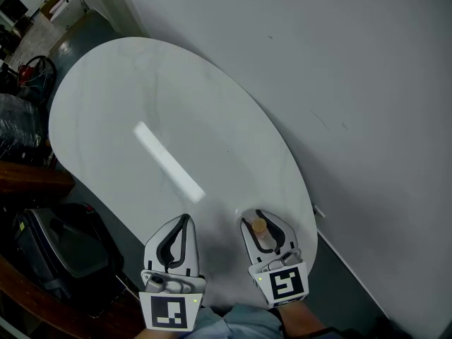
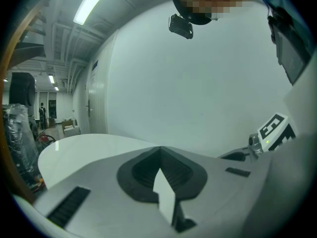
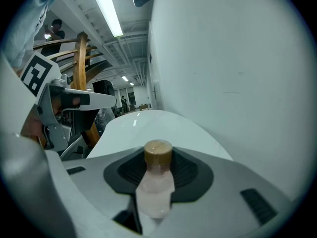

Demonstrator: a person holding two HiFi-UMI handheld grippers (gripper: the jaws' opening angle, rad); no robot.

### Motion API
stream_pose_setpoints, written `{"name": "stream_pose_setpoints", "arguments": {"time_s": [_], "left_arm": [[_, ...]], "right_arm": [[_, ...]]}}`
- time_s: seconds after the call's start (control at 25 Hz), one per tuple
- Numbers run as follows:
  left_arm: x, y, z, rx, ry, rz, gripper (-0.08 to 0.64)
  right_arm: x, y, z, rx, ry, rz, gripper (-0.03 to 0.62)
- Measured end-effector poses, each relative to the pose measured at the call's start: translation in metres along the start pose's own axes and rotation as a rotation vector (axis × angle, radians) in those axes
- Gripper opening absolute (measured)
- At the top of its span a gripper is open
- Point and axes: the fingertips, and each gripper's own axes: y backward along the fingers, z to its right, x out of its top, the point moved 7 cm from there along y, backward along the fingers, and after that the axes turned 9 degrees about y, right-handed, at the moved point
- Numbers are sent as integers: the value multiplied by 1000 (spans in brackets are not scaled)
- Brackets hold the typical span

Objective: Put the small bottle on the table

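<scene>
Small bottle (image 1: 260, 234) in right claw (image 1: 252, 219) over white table (image 1: 141, 104); left claw (image 1: 185, 219) alongside.

On my right side I see a plain white wall (image 1: 339, 62), and the floor (image 1: 88, 27) is dark grey. At my left are a black case (image 1: 60, 249) and a brown wooden rail (image 1: 32, 179). A long lamp (image 2: 91, 5) shines on the ceiling.

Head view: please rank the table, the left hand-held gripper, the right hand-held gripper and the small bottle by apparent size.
Largest to smallest:
1. table
2. left hand-held gripper and right hand-held gripper: they look about alike, so I do not rank them apart
3. small bottle, clamped in the right one's jaws
</scene>
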Motion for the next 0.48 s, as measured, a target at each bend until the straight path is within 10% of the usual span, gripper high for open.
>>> {"name": "stream_pose_setpoints", "arguments": {"time_s": [0.48], "left_arm": [[1, -2, -5, 13, 1, -23, 0]], "right_arm": [[-7, -6, -2, 13, -15, -25, 126]]}}
